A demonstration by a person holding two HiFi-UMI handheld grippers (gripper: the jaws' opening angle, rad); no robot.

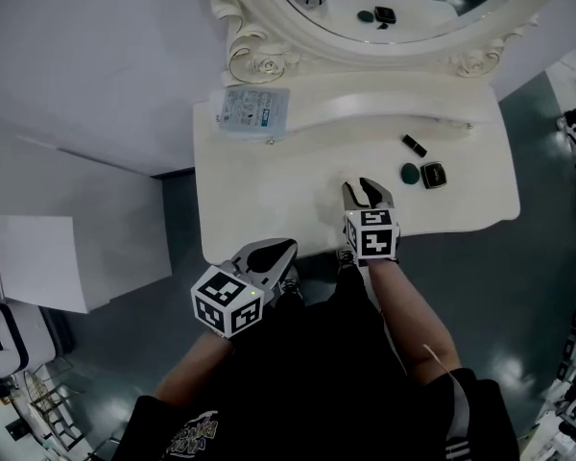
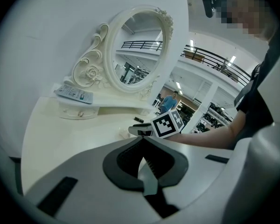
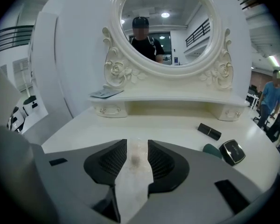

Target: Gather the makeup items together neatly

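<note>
On the white desk (image 1: pixel 259 200), under an oval mirror (image 1: pixel 261 63) in a scrolled white frame, we list the following.

Item 1: black lipstick tube (image 1: pixel 414 145), lying flat towards the right of the desk, below the raised shelf.

Item 2: dark green round piece (image 1: pixel 410 173), just in front of the lipstick tube.

Item 3: black square compact (image 1: pixel 433 175), just beside the green piece on its right; we cannot tell whether they touch.

Item 4: small translucent item (image 3: pixel 136 157), on the desk near the middle, well apart from the other three.

Item 5: flat printed packet (image 1: pixel 252 111), on the shelf at the mirror's left foot.

Right gripper (image 1: pixel 363 186): tilted down over the desk's front half, fingers spread a little, with the translucent item in the gap between them.

Left gripper (image 1: pixel 286 248): at the front edge of the desk, left of the right gripper, fingers pressed together at the tips, holding nothing.
</note>
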